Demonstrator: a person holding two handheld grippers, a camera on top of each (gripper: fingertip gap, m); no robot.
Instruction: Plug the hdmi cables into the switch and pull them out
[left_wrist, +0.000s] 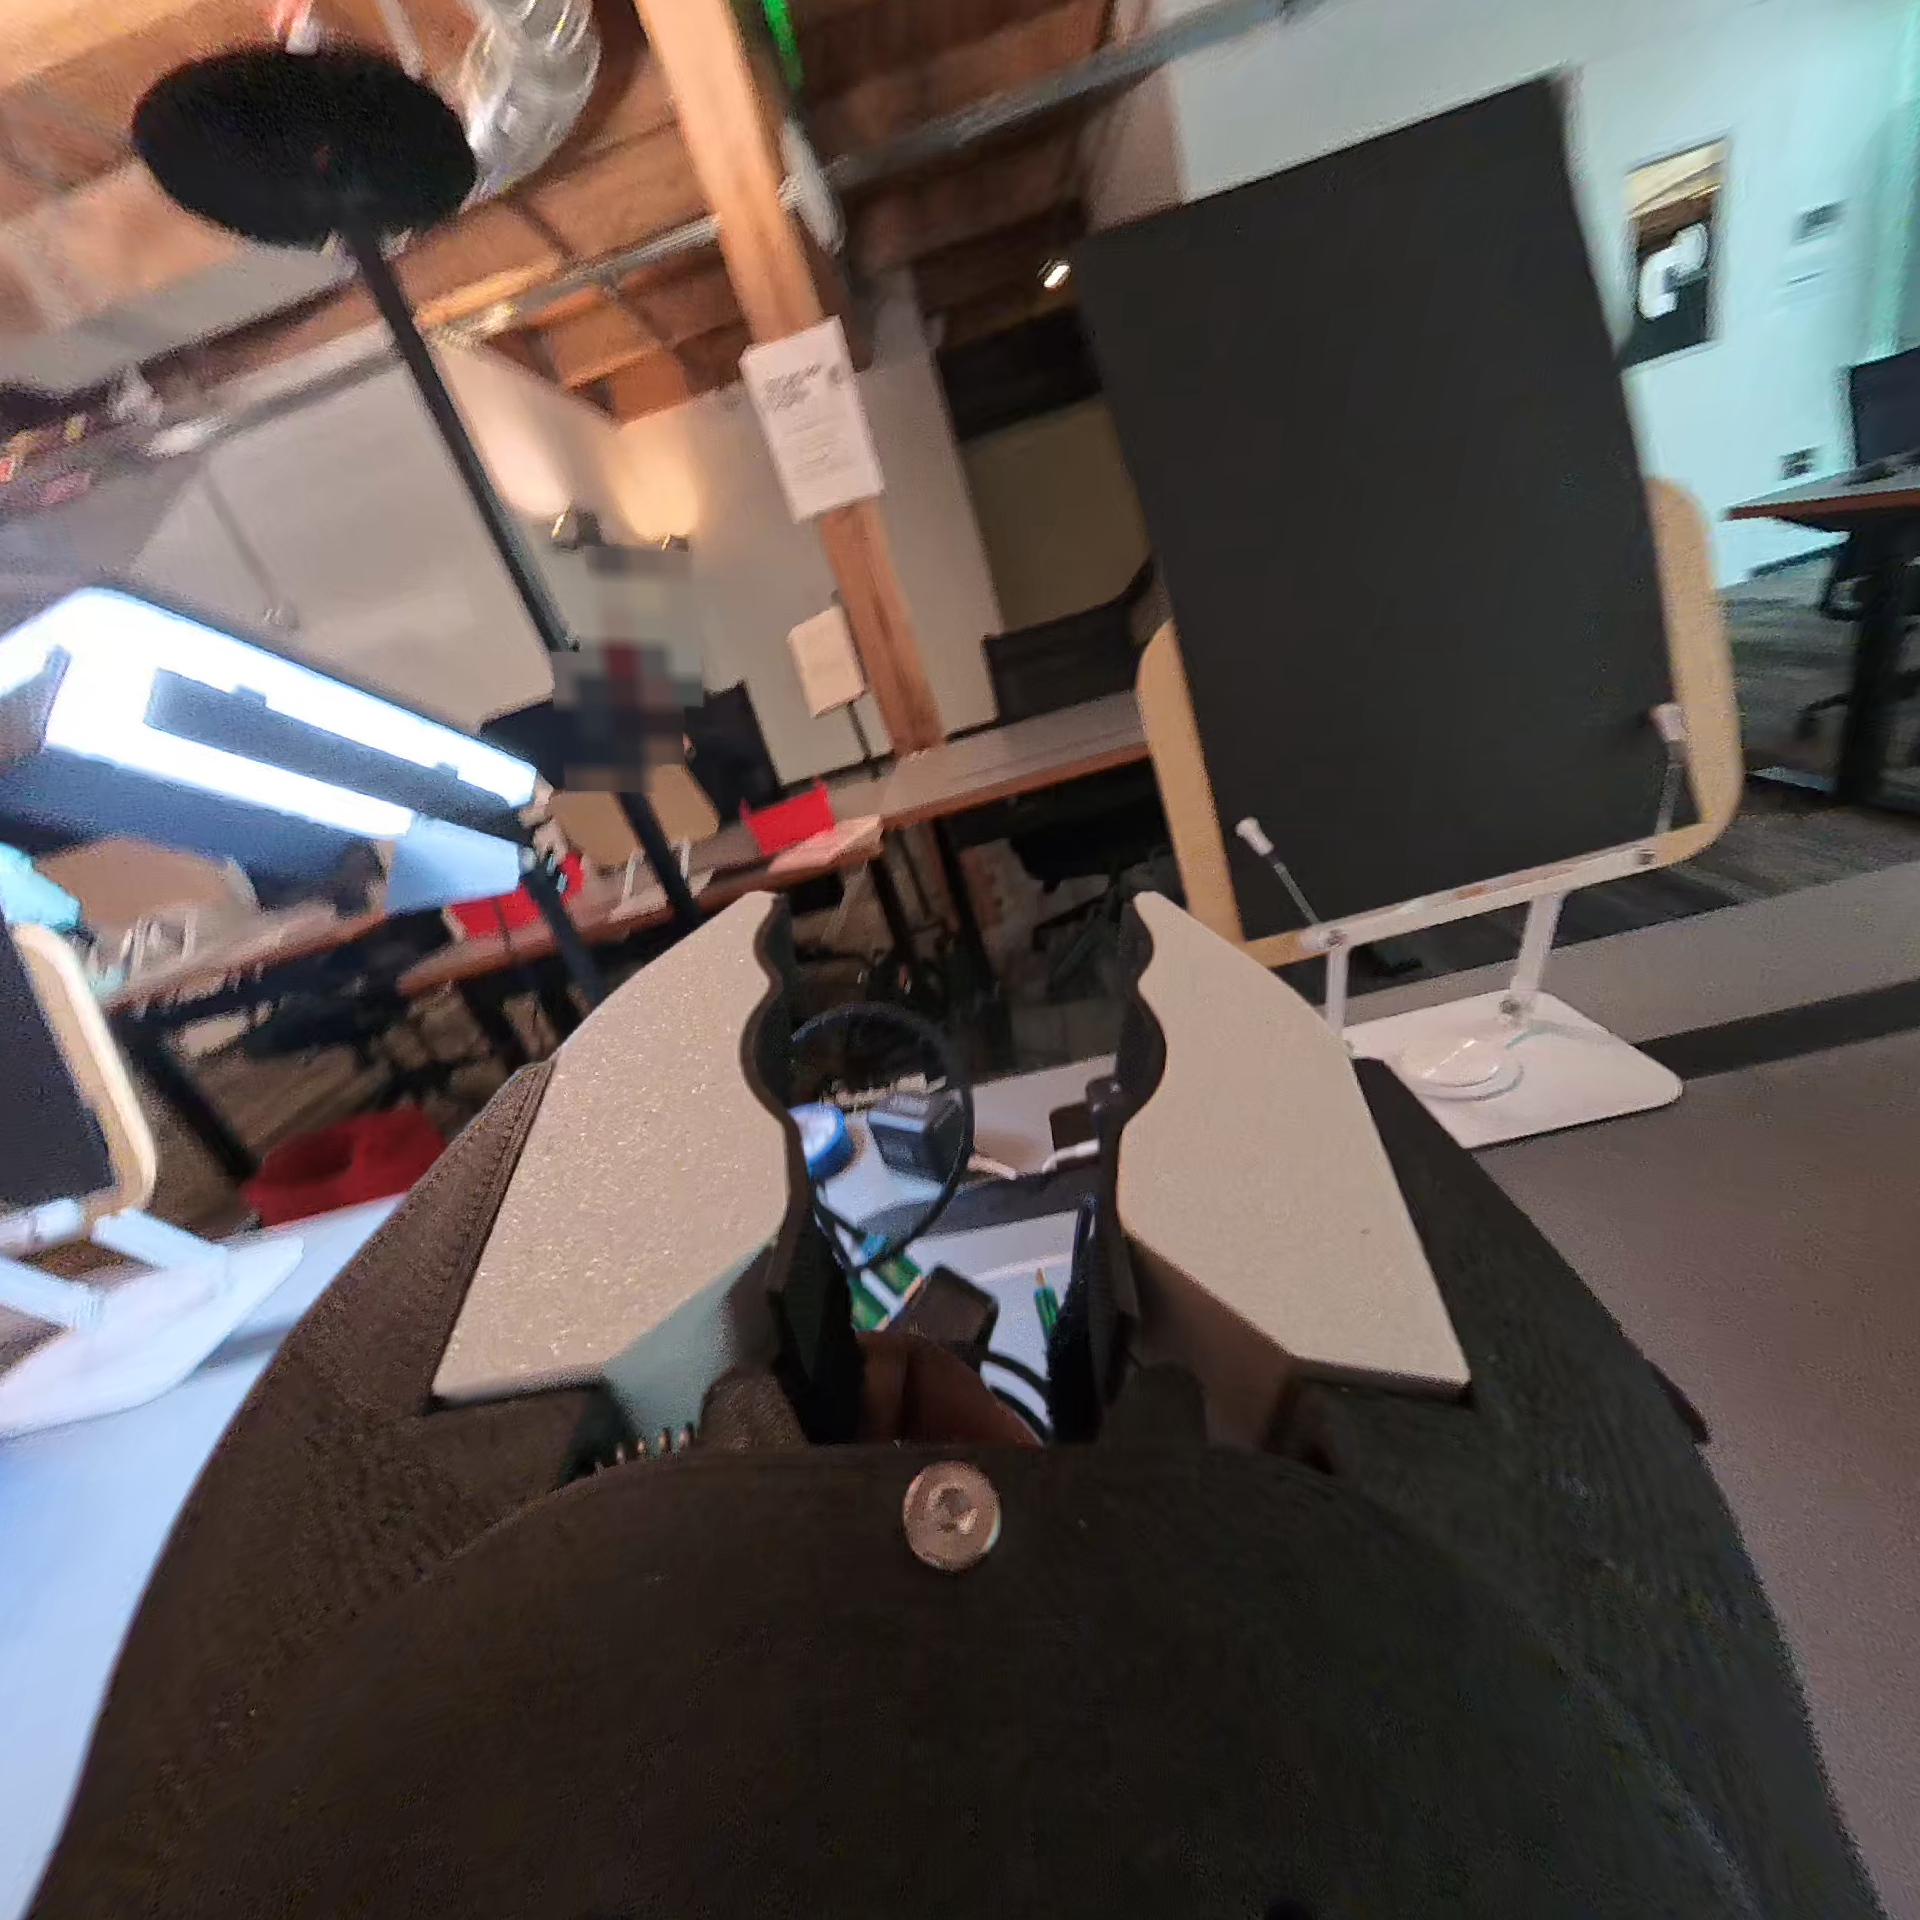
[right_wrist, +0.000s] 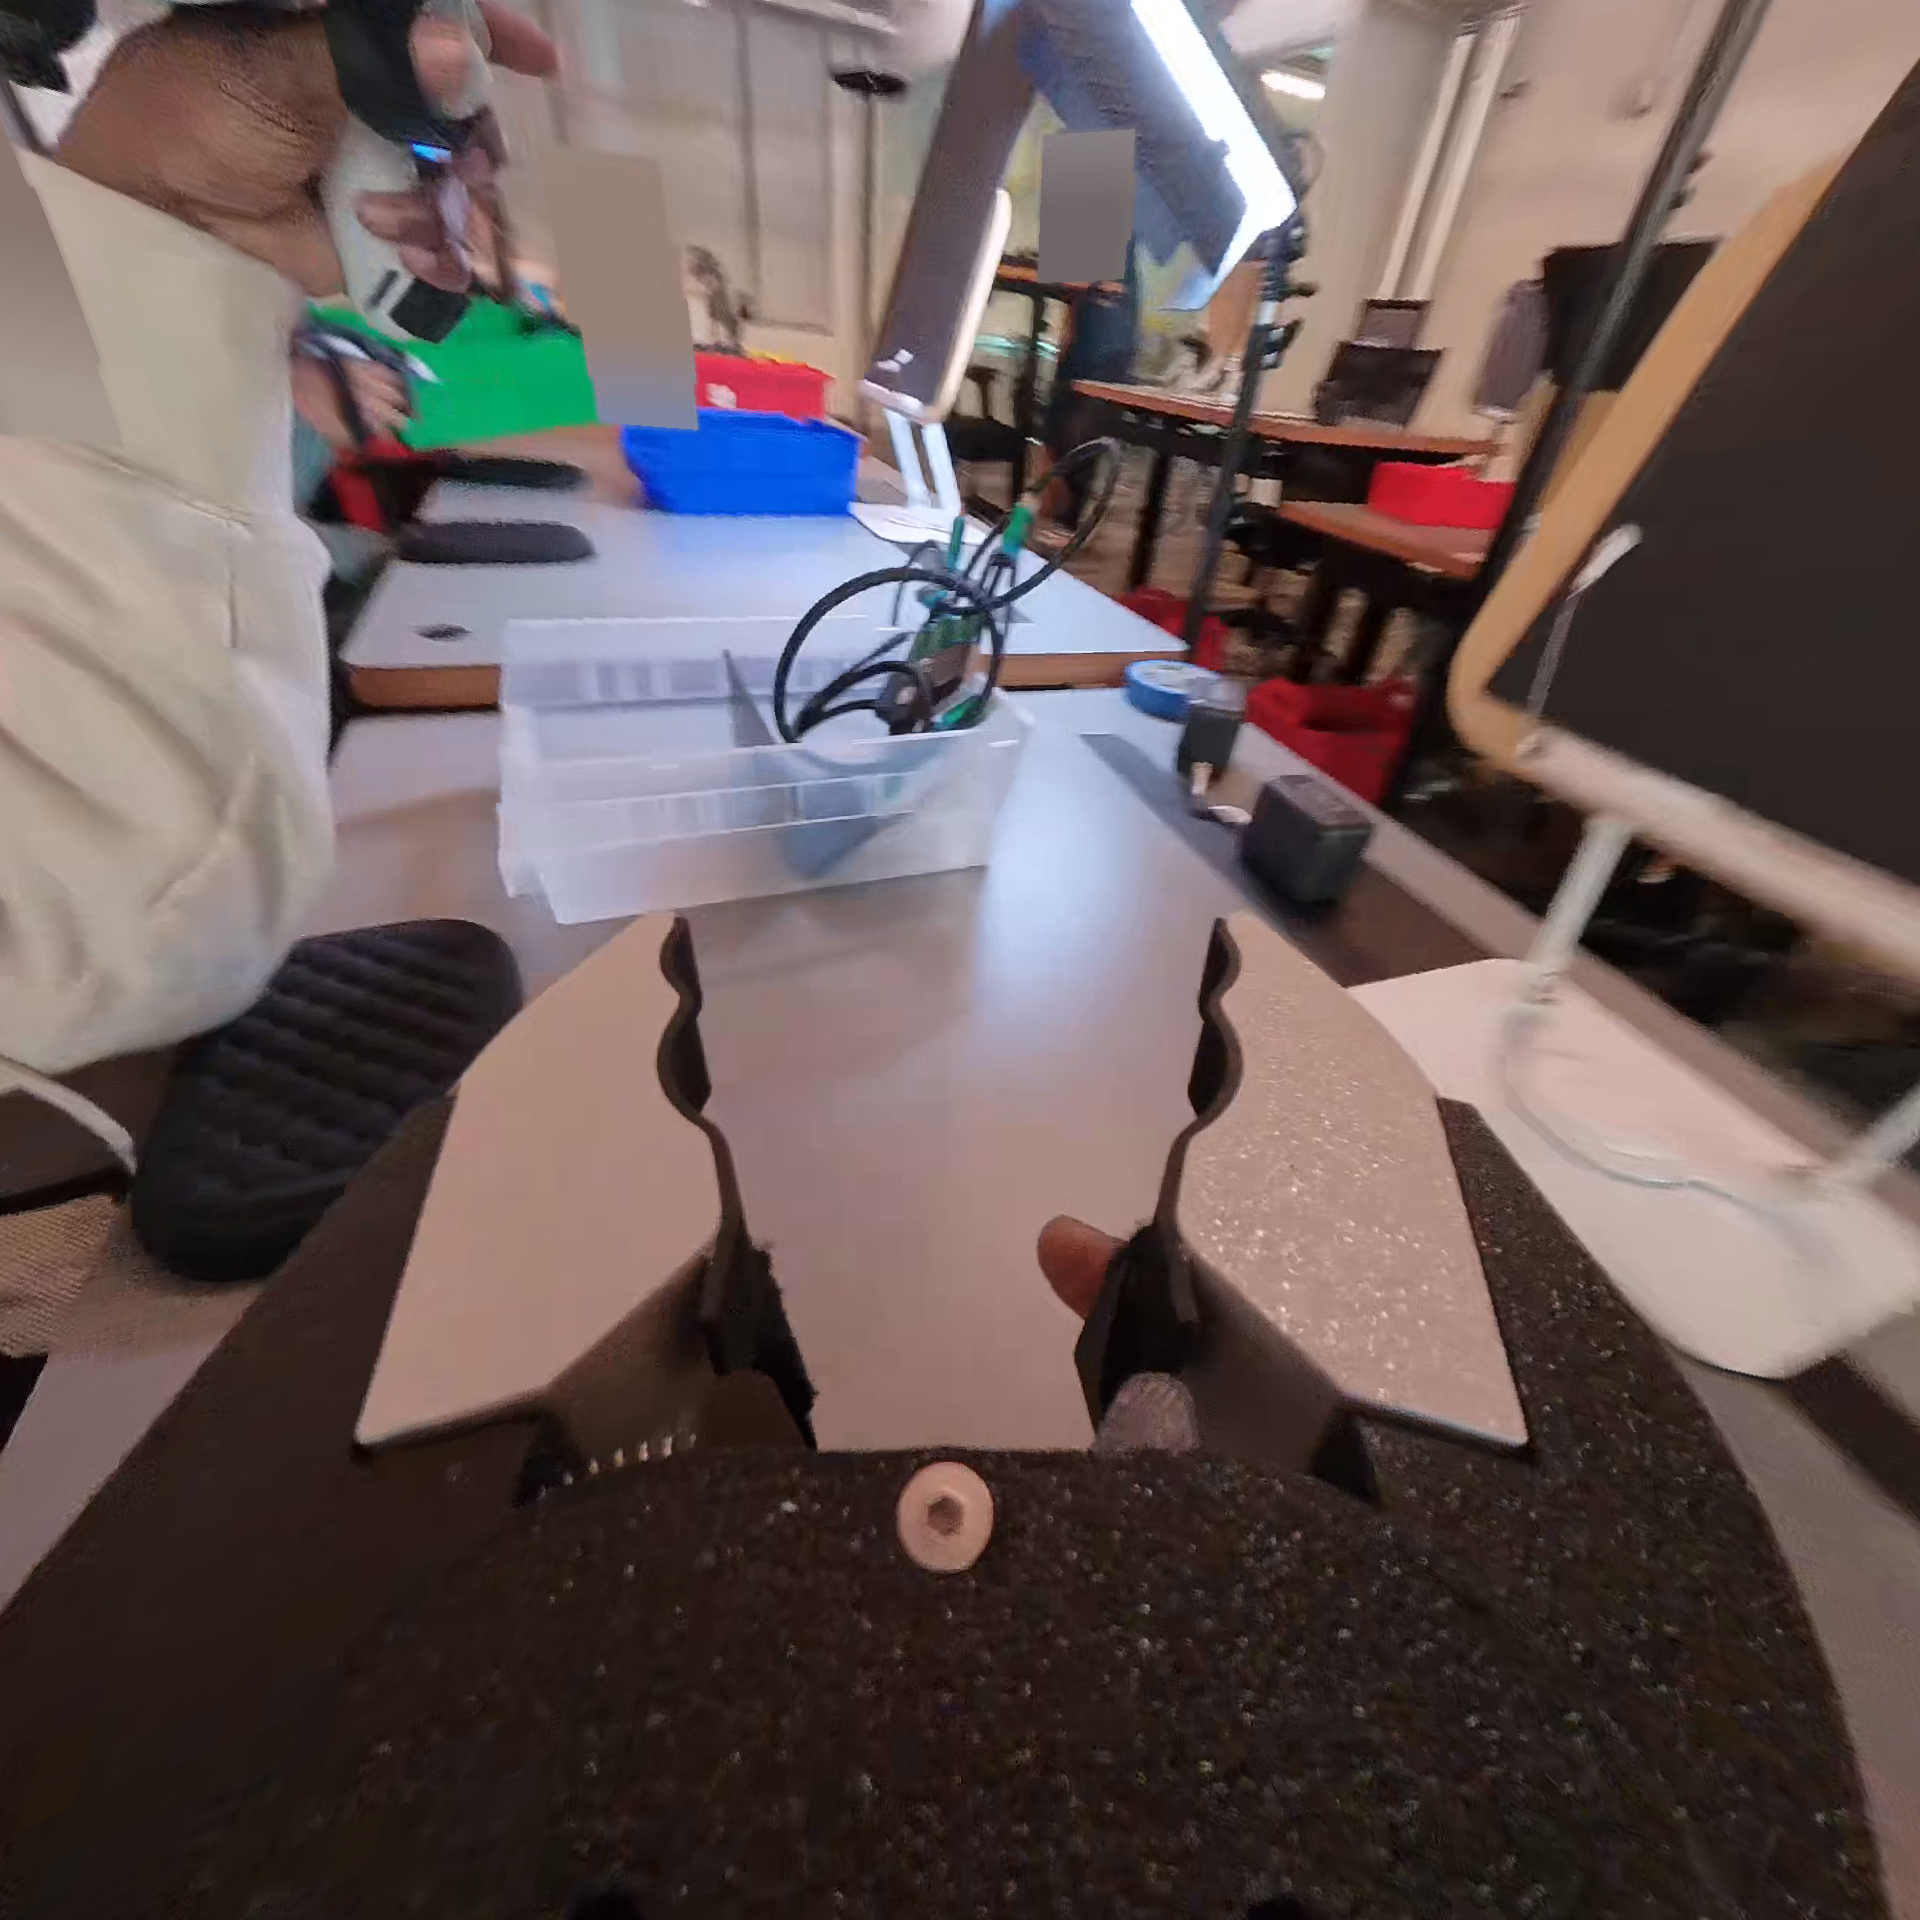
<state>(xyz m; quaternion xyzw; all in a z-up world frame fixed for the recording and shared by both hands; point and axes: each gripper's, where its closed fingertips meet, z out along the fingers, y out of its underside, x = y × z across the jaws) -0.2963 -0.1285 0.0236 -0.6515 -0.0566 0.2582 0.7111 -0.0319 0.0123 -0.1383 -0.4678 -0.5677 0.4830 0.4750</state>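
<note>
A clear plastic bin (right_wrist: 644, 821) stands on the grey table. It holds looped black cables (right_wrist: 831, 665) with green-tipped plugs and a small green board (right_wrist: 943, 646). My right gripper (right_wrist: 948, 935) is open and empty, low over the table, a short way in front of the bin. My left gripper (left_wrist: 956, 914) is open and tilted upward. The cable loop (left_wrist: 883, 1081), green plugs (left_wrist: 883, 1259) and a black plug (left_wrist: 956, 1311) show through the gap between its fingers, apart from them. In the right wrist view a hand (right_wrist: 208, 156) holds the left gripper raised at the upper left.
A dark panel on a white stand (right_wrist: 1662, 1195) is close on the right and also shows in the left wrist view (left_wrist: 1382, 499). A blue tape roll (right_wrist: 1164, 686), a black cube adapter (right_wrist: 1304, 836), a black wrist pad (right_wrist: 322, 1081) and a cream sleeve (right_wrist: 135, 675) are nearby.
</note>
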